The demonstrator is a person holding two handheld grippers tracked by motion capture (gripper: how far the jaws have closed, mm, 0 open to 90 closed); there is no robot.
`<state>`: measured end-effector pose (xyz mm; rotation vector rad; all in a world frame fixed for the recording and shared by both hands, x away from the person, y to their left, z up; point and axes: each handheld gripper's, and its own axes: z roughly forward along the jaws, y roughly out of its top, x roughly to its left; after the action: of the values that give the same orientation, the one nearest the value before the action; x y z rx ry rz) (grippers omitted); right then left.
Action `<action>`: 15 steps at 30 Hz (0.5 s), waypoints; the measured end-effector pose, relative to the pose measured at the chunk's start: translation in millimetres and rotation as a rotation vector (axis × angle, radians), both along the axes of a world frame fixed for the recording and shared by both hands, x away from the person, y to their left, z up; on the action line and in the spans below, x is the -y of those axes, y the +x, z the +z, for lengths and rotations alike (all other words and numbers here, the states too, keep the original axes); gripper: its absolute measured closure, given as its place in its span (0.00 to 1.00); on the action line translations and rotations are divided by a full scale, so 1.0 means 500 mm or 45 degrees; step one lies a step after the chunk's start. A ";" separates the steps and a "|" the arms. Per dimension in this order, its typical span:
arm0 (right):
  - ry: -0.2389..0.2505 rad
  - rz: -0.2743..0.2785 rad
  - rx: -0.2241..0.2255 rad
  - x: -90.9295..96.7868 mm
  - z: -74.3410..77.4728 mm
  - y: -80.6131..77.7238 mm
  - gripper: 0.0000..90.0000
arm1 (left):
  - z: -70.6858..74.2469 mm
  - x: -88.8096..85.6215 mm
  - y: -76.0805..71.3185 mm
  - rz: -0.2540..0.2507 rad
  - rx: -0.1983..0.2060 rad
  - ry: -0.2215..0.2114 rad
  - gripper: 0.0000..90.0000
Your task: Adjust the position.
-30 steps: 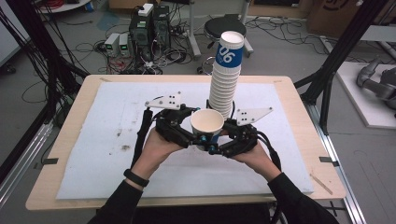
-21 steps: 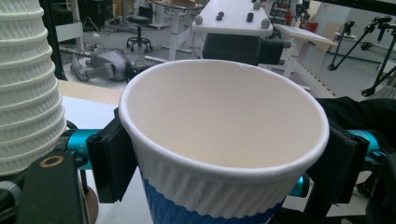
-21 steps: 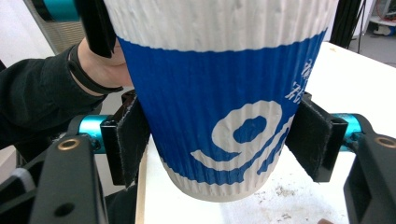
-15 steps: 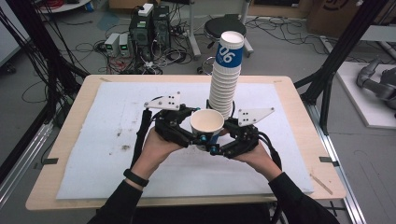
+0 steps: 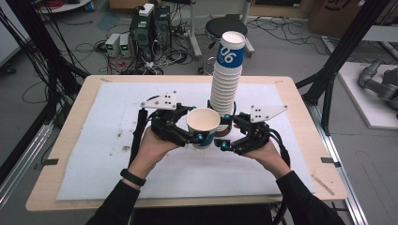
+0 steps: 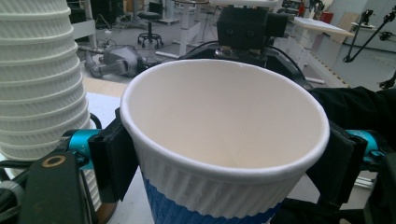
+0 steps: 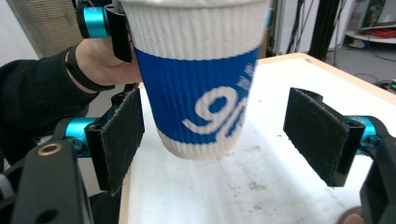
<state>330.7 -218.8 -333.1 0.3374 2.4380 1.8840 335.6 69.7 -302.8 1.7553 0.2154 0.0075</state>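
Note:
A ribbed white paper cup (image 5: 203,123) with a blue band hangs just above the table in front of a tall stack of like cups (image 5: 225,79). My left gripper (image 5: 195,126) has just been closing and is shut on the cup (image 6: 224,130), its pads pressing both sides below the rim. My right gripper (image 5: 225,133) has just been opening. In the right gripper view its jaws (image 7: 212,140) stand apart around the lower part of the cup (image 7: 196,79), the right pad (image 7: 317,135) well off the cup. The stack (image 6: 42,79) rises close beside the cup.
A white sheet (image 5: 117,122) covers the wooden table (image 5: 61,140), with dark smudges at its left. Black frame posts stand at both sides. Computers, cables and a stool sit on the floor behind the table.
The right gripper's jaws have spread away from the cup, which now sits in the left gripper alone. Both hands and the cup have hardly shifted.

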 end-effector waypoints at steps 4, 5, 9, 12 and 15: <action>0.009 -0.030 0.009 0.016 0.003 0.004 0.23 | 0.000 -0.007 0.003 0.012 0.005 0.006 0.24; 0.010 -0.035 0.012 0.020 0.004 0.005 0.23 | 0.000 -0.009 0.003 0.013 0.006 0.010 0.24; 0.008 -0.055 0.016 0.032 0.004 0.009 0.23 | -0.001 -0.013 0.003 0.026 0.009 0.014 0.24; 0.007 -0.073 0.024 0.040 0.005 0.012 0.23 | -0.001 -0.017 0.004 0.029 0.012 0.017 0.24; 0.005 -0.088 0.028 0.049 0.006 0.014 0.23 | -0.002 -0.022 0.005 0.037 0.011 0.017 0.24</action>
<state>337.8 -243.4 -329.9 0.3938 2.3765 1.8554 337.9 80.8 -303.6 1.7650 0.2347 0.0379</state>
